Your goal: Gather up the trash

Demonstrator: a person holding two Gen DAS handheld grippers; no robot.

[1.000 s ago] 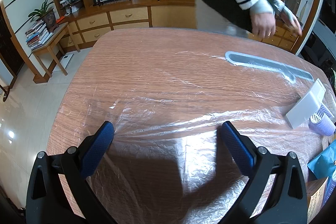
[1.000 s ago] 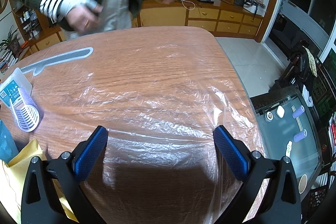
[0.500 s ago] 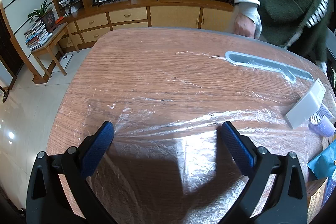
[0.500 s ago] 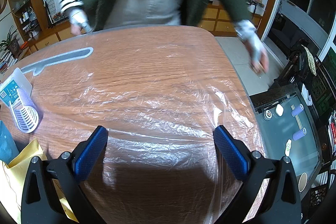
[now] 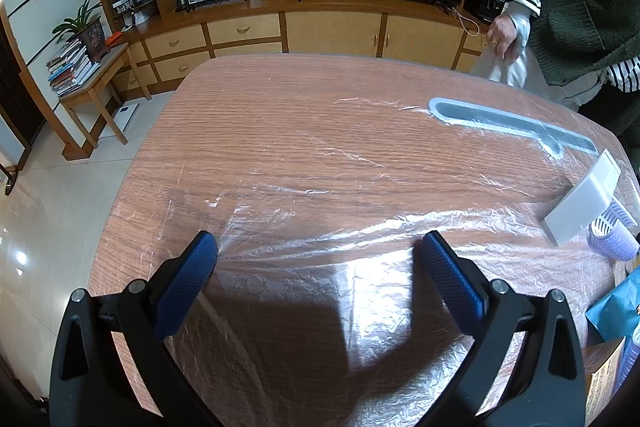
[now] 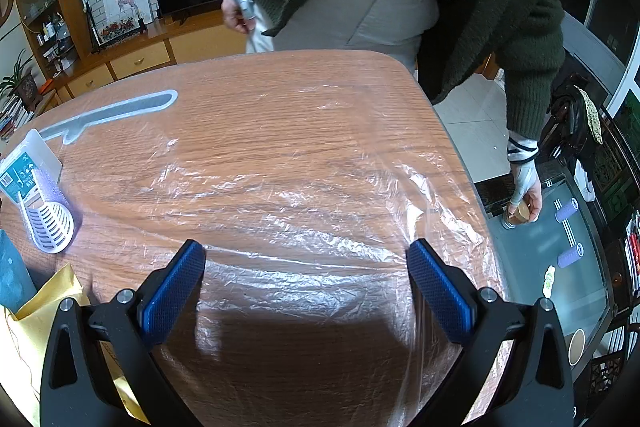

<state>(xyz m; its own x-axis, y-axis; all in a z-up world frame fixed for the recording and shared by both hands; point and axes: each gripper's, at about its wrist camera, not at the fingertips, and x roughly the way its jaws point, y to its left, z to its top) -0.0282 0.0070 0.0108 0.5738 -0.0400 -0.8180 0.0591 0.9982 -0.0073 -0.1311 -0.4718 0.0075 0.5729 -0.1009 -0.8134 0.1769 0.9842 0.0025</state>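
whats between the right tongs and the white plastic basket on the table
In the right wrist view, only wood table under crinkled clear plastic wrap lies between the right tongs and the white basket; nothing else sits on that stretch.

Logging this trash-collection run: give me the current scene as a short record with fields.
surface: wooden table covered by crinkled clear plastic film
left gripper: open, holds nothing, above the film
right gripper: open, holds nothing
items at table edge: white plastic box, lilac hair roller, yellow padded envelope
bystander: person in green cardigan beside the table
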